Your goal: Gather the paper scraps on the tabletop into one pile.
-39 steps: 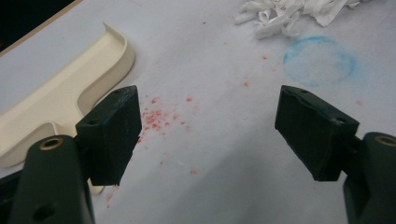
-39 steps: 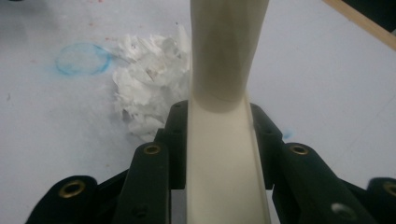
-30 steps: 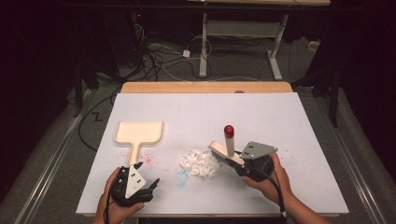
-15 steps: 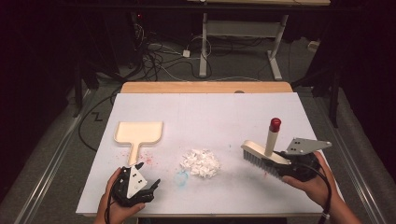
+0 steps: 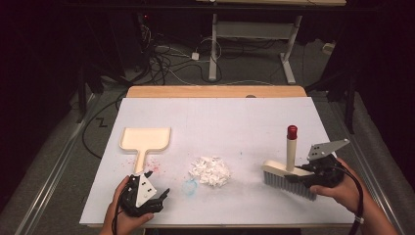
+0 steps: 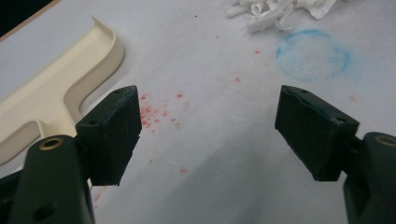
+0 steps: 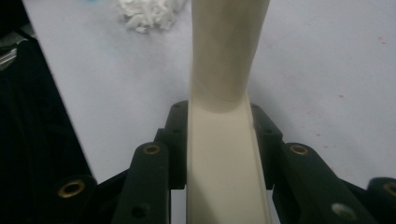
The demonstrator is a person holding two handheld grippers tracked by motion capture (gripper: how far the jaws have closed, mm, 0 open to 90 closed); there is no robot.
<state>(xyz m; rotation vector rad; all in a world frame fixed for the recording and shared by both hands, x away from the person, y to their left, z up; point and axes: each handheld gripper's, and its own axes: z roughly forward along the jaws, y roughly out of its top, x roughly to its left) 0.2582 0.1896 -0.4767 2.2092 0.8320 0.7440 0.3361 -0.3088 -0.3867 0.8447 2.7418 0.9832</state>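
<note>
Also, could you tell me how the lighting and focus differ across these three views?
High view: table evenly lit, surroundings dark. Left gripper view: open jaws and dustpan fairly sharp, paper scraps softer. Right gripper view: brush blurred up close, left edge in deep shadow.

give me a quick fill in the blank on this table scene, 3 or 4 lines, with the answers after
1. The right gripper is shut on the cream ____.
2. The brush handle has a ____ cap.
3. The left gripper has its jaws ____, with nothing between them.
4. The pile of white paper scraps lies between the brush and the cream ____.

Missing words: brush; red; open; dustpan
</note>
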